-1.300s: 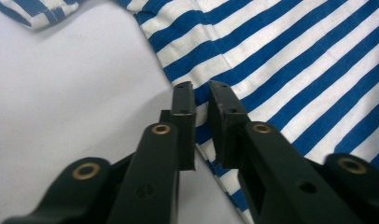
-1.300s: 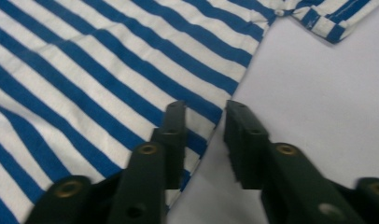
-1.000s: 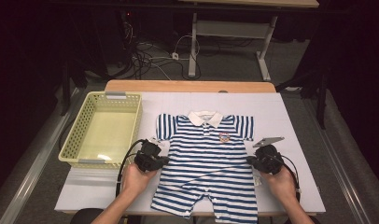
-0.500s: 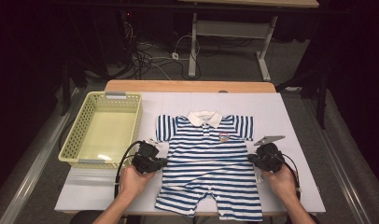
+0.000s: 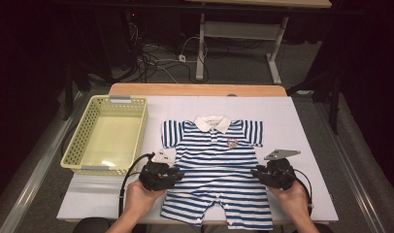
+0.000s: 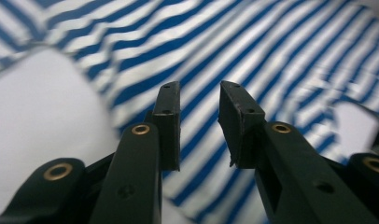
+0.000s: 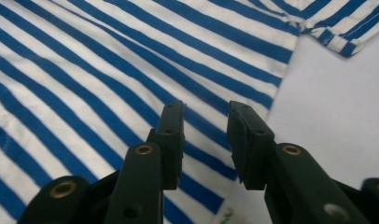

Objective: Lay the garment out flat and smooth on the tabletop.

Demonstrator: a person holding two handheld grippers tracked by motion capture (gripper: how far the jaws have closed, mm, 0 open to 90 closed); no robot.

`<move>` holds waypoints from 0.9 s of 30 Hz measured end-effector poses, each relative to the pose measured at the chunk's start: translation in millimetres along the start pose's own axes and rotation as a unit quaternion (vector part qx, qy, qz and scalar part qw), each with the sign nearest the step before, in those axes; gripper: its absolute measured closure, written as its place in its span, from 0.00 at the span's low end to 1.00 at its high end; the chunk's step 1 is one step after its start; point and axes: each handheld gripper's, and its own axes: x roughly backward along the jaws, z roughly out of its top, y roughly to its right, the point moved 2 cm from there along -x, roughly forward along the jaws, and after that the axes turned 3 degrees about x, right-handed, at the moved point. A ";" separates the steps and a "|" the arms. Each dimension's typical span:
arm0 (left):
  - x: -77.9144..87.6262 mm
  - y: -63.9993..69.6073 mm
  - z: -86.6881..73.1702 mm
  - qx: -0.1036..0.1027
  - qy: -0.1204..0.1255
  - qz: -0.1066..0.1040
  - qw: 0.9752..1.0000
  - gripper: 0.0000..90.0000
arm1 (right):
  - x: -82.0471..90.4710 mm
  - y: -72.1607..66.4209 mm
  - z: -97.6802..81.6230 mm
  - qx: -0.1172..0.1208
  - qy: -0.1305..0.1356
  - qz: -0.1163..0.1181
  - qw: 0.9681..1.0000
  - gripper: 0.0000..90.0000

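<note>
A blue-and-white striped baby romper [image 5: 214, 170] with a white collar lies flat, front up, on the white table cover. My left gripper [image 5: 177, 174] hovers at its left waist edge, tips pointing inward. In the left gripper view its jaws [image 6: 199, 88] have just been opening and stand apart, with nothing between them and striped cloth [image 6: 271, 56] beneath. My right gripper [image 5: 256, 173] is at the romper's right waist edge. Its jaws [image 7: 206, 108] have also just been opening and are empty above the cloth's side hem [image 7: 131, 70].
An empty yellow-green plastic basket [image 5: 83, 141] stands at the table's left, close to the romper's left sleeve. The white cover [image 5: 302, 126] shows bare to the right of the romper. A wooden table edge [image 5: 195, 89] runs along the back, with cables and desk legs on the floor beyond.
Both grippers' jaws have gone from shut to apart, letting go of the romper's sides. Both hands have drawn back slightly toward the near edge, the left one more.
</note>
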 end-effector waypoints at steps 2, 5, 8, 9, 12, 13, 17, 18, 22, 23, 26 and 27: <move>0.5 11.3 -1.4 -0.017 -0.005 -0.006 1.000 0.75 | 2.9 -5.9 -0.5 0.002 0.008 0.006 1.000 0.73; -4.6 23.5 -3.8 -0.030 -0.016 -0.015 0.999 0.79 | 5.3 -17.9 -2.9 0.014 0.009 0.024 1.000 0.75; -14.0 31.2 -7.5 -0.033 -0.041 -0.027 0.998 0.88 | 0.9 -28.8 -5.9 0.031 -0.007 0.035 0.999 0.78; -16.6 33.9 -8.4 -0.037 -0.051 -0.028 0.998 0.91 | -1.6 -30.5 -5.6 0.036 -0.011 0.037 0.999 0.78; -19.8 42.4 -10.9 -0.052 -0.059 -0.021 0.997 0.94 | -5.5 -32.3 -3.7 0.040 -0.015 0.037 0.998 0.78; -20.3 44.7 -11.9 -0.057 -0.060 -0.020 0.996 0.94 | -5.8 -33.0 -3.4 0.041 -0.015 0.035 0.998 0.78; -27.4 45.0 -17.3 -0.063 -0.071 -0.011 0.995 0.90 | -7.4 -32.8 -3.4 0.044 -0.017 0.035 0.998 0.78; -30.6 42.9 -18.4 -0.062 -0.079 -0.005 0.995 0.86 | -7.6 -32.3 -3.4 0.044 -0.018 0.034 0.998 0.78; -35.5 37.5 -19.2 -0.050 -0.080 -0.003 0.996 0.80 | -7.4 -28.9 -3.0 0.045 -0.016 0.034 0.998 0.77; -36.3 39.3 -19.9 -0.056 -0.078 0.003 0.995 0.80 | -7.1 -28.0 -3.1 0.042 -0.015 0.033 0.998 0.77; -37.3 45.0 -20.6 -0.073 -0.082 0.013 0.994 0.87 | -7.9 -24.3 -3.9 0.039 -0.015 0.031 0.999 0.76; -37.8 46.5 -20.3 -0.072 -0.084 0.015 0.994 0.96 | -8.4 -23.9 -3.8 0.037 -0.015 0.032 0.999 0.76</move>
